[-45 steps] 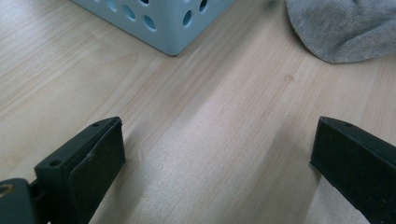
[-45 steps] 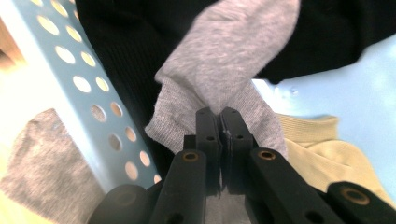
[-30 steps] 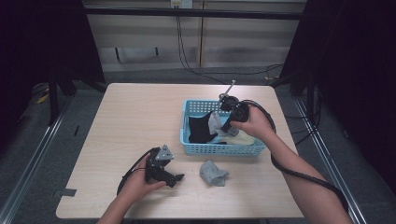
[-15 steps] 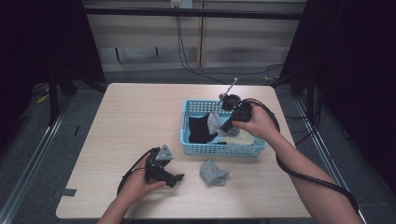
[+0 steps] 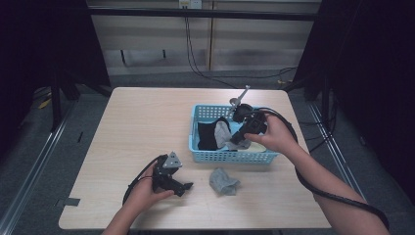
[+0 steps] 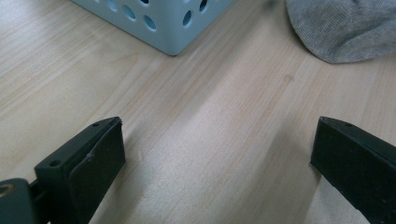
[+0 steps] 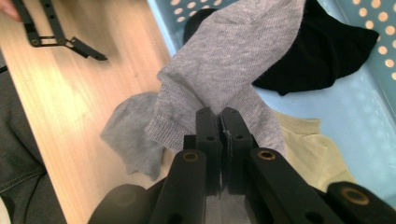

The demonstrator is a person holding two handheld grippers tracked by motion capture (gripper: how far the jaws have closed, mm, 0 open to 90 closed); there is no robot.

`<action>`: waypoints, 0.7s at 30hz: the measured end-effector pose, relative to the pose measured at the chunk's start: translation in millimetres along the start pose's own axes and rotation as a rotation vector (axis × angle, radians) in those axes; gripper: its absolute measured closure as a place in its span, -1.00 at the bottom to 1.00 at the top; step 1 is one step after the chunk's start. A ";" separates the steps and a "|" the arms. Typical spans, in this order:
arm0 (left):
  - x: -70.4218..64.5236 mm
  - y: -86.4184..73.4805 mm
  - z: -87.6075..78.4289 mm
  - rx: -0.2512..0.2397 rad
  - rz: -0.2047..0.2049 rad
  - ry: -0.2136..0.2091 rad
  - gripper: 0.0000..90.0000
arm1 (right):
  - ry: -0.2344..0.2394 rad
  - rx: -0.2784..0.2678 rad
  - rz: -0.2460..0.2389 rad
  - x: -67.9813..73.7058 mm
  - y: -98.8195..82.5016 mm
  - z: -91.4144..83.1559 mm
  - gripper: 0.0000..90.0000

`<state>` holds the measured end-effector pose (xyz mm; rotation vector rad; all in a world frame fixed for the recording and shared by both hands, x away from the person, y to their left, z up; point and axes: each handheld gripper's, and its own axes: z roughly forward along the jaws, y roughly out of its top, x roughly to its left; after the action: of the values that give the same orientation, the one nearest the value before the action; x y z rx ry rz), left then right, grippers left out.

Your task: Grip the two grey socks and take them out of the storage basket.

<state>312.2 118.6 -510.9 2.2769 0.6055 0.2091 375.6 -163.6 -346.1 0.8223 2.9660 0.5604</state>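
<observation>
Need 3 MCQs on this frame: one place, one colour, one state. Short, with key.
1. Where does the loose grey sock lie?
A. on the table in front of the basket
B. in the basket
C. on the floor

2. What colour is the basket?
A. red
B. light blue
C. white

3. How is the right tool?
A. open, empty
B. shut on a grey sock
C. shut on a black sock

Key: 1 A, it lies on the wood near the basket's front wall; 2 B, both gripper views show blue; 3 B, its jaws pinch the held grey sock.
</observation>
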 end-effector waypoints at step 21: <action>0.5 0.1 -0.6 0.010 0.009 -0.001 -0.95 | 0.064 -0.038 -0.091 45.0 -18.7 6.7 0.95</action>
<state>312.5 119.2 -510.4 2.2893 0.5969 0.2097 328.2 -153.7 -355.1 0.6751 3.0210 0.6480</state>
